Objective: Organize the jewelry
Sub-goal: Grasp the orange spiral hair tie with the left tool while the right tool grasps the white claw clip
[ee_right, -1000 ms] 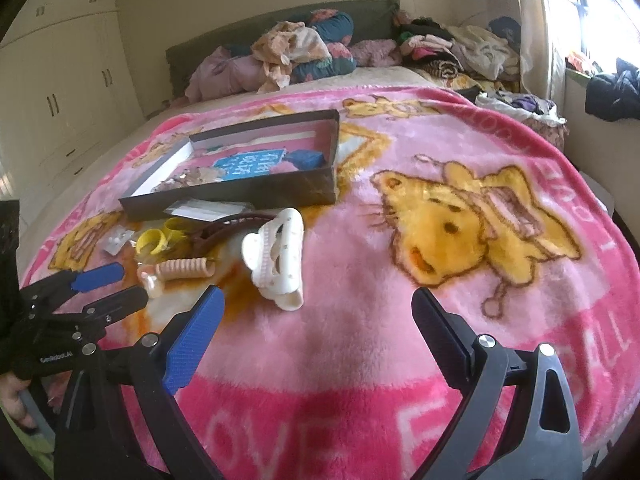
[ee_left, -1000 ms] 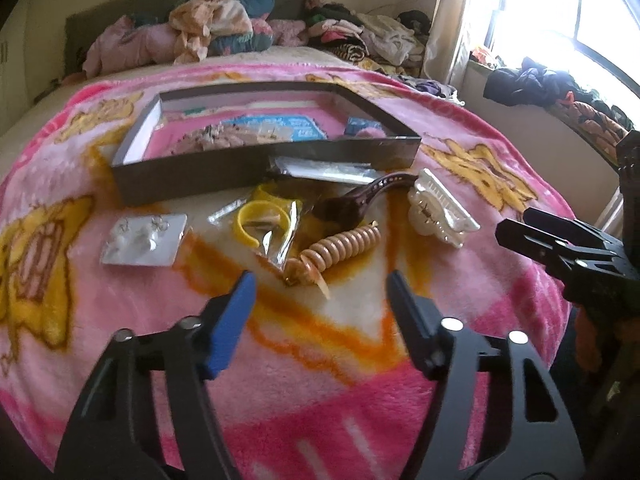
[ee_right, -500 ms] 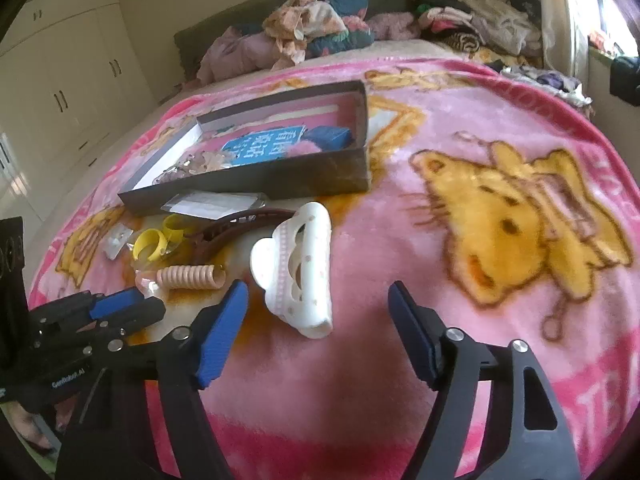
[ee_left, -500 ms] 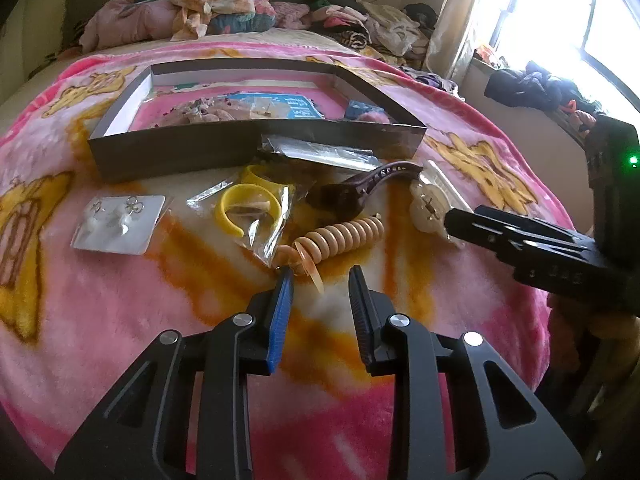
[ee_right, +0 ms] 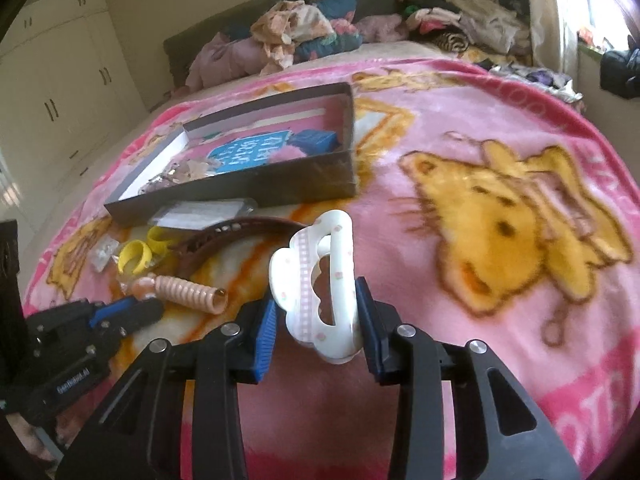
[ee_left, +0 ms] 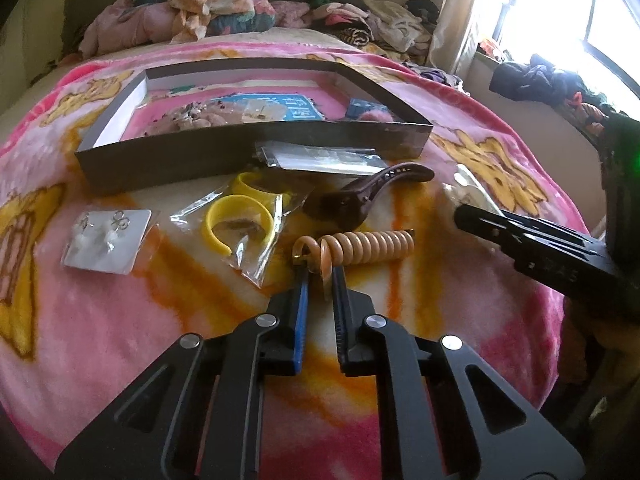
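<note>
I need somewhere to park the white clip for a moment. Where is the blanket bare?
Bare pink fleece blanket lies right of the dark shallow cardboard box and of the white plastic hair clip between the right claw's fingers. Left of the clip it is crowded: peach spiral hair tie, brown hair clip, bagged yellow bangles.

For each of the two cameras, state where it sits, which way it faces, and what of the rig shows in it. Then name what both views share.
Left wrist: sits on the left gripper, facing up the bed toward the dark box; its fingers pinch one end of the peach spiral coil; the right gripper enters from the right.
Right wrist: sits on the right gripper, facing the same way; its fingers flank the white claw clip; the left gripper shows at lower left.
Shared: box, coil, brown hair clip, yellow bangles.
</note>
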